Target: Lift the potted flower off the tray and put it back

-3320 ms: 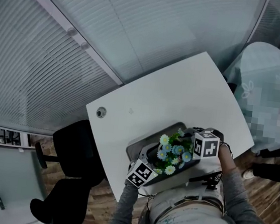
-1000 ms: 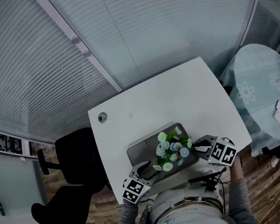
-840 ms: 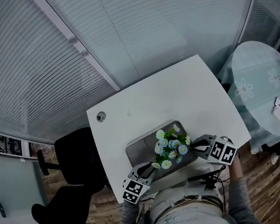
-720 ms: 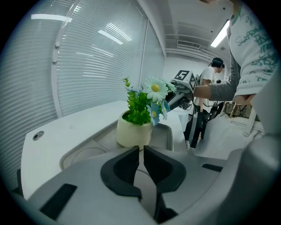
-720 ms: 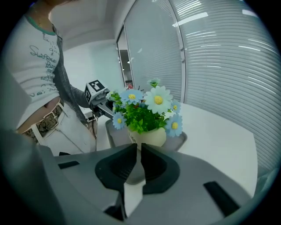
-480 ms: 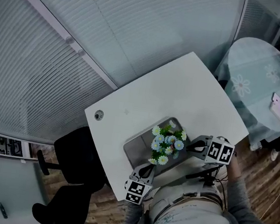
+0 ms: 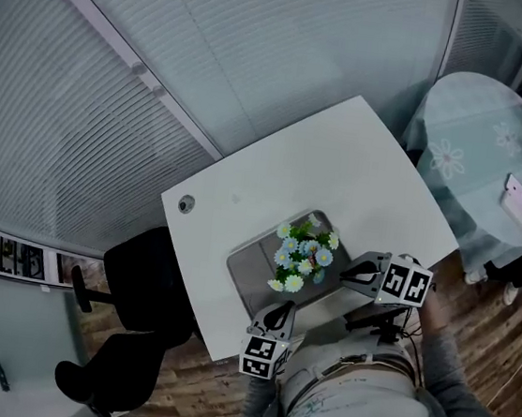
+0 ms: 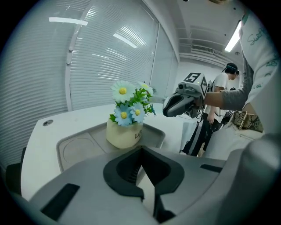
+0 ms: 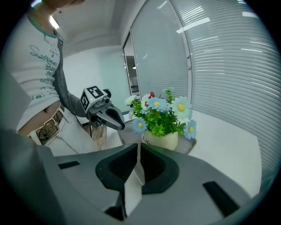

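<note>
The potted flower (image 7: 300,255), a cream pot with blue and white daisies, stands upright in the grey tray (image 7: 246,269) on the white table (image 7: 342,166). My left gripper (image 7: 278,316) hovers at the table's near edge, short of the tray, its jaws shut on nothing. My right gripper (image 7: 347,278) hangs to the right of the tray, also shut and empty. In the left gripper view the pot (image 8: 124,134) sits in the tray (image 8: 74,151) ahead of my shut left gripper (image 8: 141,150). The right gripper view shows the pot (image 9: 160,140) beyond my shut right gripper (image 9: 138,147).
A black office chair (image 7: 136,301) stands left of the table. A round table with a floral cloth (image 7: 475,154) carries bottles and a phone at the right. Window blinds run behind the table. A cable grommet (image 7: 186,204) sits near the table's left corner. A person (image 8: 228,77) stands behind.
Both grippers have drawn back from the pot toward me, and their jaws have closed. The pot stays in the tray. The head view has shifted a little.
</note>
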A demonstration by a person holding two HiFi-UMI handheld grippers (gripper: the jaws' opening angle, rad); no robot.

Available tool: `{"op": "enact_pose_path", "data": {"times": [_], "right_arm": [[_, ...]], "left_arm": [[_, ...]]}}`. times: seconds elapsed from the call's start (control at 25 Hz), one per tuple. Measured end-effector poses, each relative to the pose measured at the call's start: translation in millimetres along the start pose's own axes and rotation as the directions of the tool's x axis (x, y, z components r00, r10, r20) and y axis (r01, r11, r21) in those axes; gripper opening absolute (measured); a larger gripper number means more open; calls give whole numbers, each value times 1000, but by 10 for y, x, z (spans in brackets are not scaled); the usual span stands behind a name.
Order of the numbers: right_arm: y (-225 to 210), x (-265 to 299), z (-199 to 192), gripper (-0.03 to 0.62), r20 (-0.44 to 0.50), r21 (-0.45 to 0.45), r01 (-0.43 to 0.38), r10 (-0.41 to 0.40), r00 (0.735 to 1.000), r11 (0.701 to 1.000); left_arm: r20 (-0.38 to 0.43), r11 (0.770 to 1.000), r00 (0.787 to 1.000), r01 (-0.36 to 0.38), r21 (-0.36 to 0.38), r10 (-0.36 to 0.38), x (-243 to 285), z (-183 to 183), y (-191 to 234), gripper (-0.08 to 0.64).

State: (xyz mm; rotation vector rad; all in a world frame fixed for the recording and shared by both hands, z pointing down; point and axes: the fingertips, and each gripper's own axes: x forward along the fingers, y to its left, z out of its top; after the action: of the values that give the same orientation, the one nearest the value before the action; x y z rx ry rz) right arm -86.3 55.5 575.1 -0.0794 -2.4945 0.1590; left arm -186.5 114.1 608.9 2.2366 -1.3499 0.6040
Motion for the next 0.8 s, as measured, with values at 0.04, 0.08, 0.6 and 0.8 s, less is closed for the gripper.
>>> {"op": "enact_pose_path", "data": {"times": [0.04, 0.08, 0.6, 0.8], "right_arm": [[34, -15, -5, 34, 1, -4, -3, 3, 1000, 1000], [69, -31, -9, 34, 3, -7, -4, 4, 1000, 1000], [459, -403, -57, 32, 23, 19, 147, -147, 989, 989], [563, -597, 23, 32, 50, 2, 185, -185, 981, 983]], "left_arm": [[3, 1000, 1000, -2, -11, 2, -6, 11, -47, 11], [3, 1000, 1000, -7, -24, 7, -14, 19, -94, 11], [52, 990, 991, -119, -75, 123, -76, 332, -783, 11], [101, 984, 985, -130, -120, 142, -119, 441, -1012, 10]]}}
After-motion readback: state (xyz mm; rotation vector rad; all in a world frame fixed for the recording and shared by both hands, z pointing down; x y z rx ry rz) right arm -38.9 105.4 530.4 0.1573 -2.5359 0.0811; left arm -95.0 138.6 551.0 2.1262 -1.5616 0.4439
